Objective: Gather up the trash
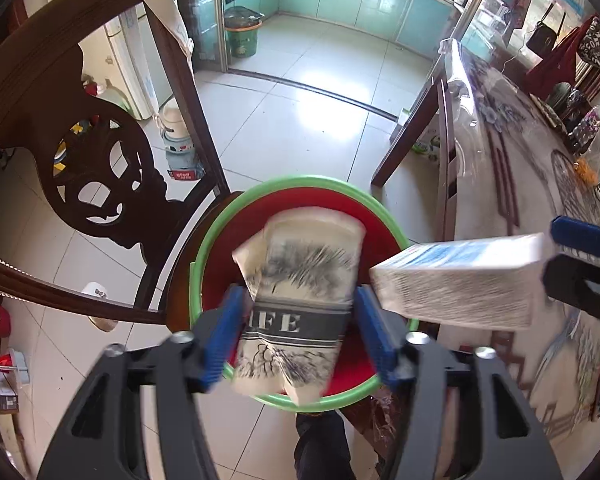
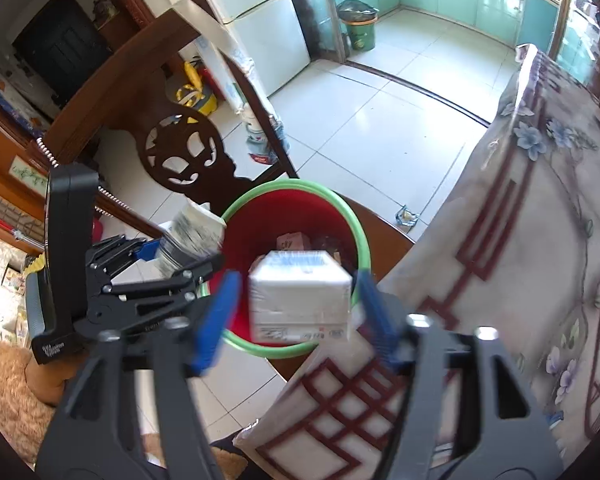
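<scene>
A red bin with a green rim stands on a dark wooden seat. My left gripper hovers over its left side, open, with a crumpled printed paper cup blurred between its blue fingers; narrow gaps show at both pads. Over the bin's right side my right gripper also stands open. A white and blue carton hangs blurred between its fingers, clear of both. Some brown scraps lie inside the bin.
A carved wooden chair back rises just left of the bin. A table under a flowered cloth runs along the right. A person's dark trouser leg is below the bin. Another green bin stands by the kitchen door.
</scene>
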A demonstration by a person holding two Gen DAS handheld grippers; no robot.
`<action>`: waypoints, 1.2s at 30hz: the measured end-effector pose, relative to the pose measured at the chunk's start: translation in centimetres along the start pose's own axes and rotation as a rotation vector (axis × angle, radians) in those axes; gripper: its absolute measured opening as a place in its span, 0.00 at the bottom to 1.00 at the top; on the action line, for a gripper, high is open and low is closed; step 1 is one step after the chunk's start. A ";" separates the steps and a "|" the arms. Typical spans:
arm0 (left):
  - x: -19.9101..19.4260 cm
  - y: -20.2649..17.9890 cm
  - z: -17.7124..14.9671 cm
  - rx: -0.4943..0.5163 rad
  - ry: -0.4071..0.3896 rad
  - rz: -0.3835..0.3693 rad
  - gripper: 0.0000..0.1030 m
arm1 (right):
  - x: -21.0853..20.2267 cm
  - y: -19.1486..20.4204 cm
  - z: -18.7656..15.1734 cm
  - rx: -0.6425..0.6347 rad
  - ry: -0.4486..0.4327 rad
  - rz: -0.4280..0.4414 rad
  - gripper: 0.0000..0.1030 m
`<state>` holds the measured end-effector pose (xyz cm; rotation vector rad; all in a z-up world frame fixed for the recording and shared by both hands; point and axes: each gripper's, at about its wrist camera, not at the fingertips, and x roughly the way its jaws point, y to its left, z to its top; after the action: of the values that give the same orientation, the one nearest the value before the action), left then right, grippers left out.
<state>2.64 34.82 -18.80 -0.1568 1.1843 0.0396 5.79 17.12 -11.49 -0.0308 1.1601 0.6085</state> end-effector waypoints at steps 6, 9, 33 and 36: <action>-0.7 -0.8 0.0 -0.013 -0.028 -0.022 0.82 | -2.8 -1.7 -0.7 0.064 -0.078 -0.031 0.85; -1.6 -2.4 0.4 0.011 -0.072 -0.040 0.84 | -5.2 -3.1 -1.4 0.107 -0.148 -0.083 0.93; -16.5 -26.1 -2.2 0.145 -0.741 -0.130 0.93 | -24.4 -16.8 -16.1 0.294 -0.829 -0.568 0.96; -15.8 -27.8 -3.3 0.135 -0.738 -0.081 0.93 | -24.9 -19.0 -16.5 0.291 -0.776 -0.553 0.96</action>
<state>-3.18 7.66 -2.60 -0.0593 0.4410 -0.0513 -5.82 -15.02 -2.23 0.1220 0.4325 -0.0636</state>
